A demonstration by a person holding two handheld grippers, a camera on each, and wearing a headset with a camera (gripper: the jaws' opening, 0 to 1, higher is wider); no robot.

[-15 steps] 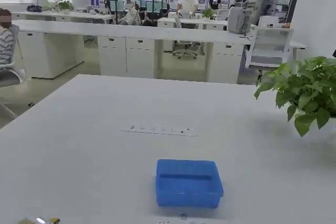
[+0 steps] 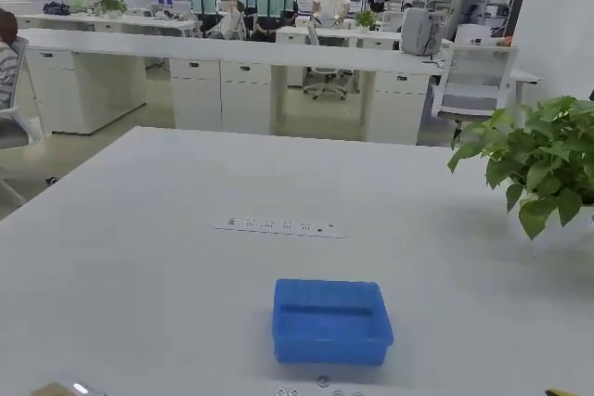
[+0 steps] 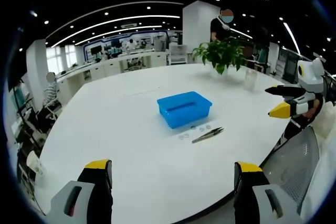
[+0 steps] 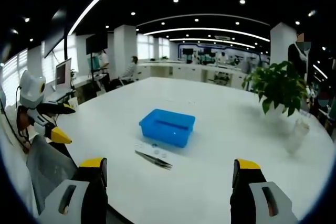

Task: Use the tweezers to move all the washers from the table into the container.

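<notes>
1. Blue rectangular plastic container [image 3: 184, 108] stands open on the white table [image 2: 139, 275], near the person's edge. The small round metal washers [image 3: 194, 128] lie on the table just in front of it. The thin metal tweezers [image 3: 208, 135] lie flat just beside them, on the person's side (the washers are too small to count with certainty).
2. The left gripper [image 3: 171, 167] and the right gripper [image 4: 168, 163] both hang near the table edge, well apart from the tweezers. The jaws of each are spread wide and hold nothing.
3. I judge the first danger to be the pick-up of the tweezers. They are slim and lie flat, so a jaw that comes down beside them could push them sideways into the washers and scatter these.
4. The second danger is the washers themselves. They are flat and smooth, so they could slip from the tweezer tips or spring away if squeezed off-centre, perhaps over the near edge.
5. The container looks light (a judgement only), so a bump from a gripper could slide it.
6. Around them stand a green leafy potted plant [image 2: 538, 164] at the right and a clear glass vessel [image 3: 251, 80] near it. A white socket strip [image 2: 278, 226] is set in the table beyond the container. All are well apart from the work, and nothing stands between the grippers and the tweezers.
</notes>
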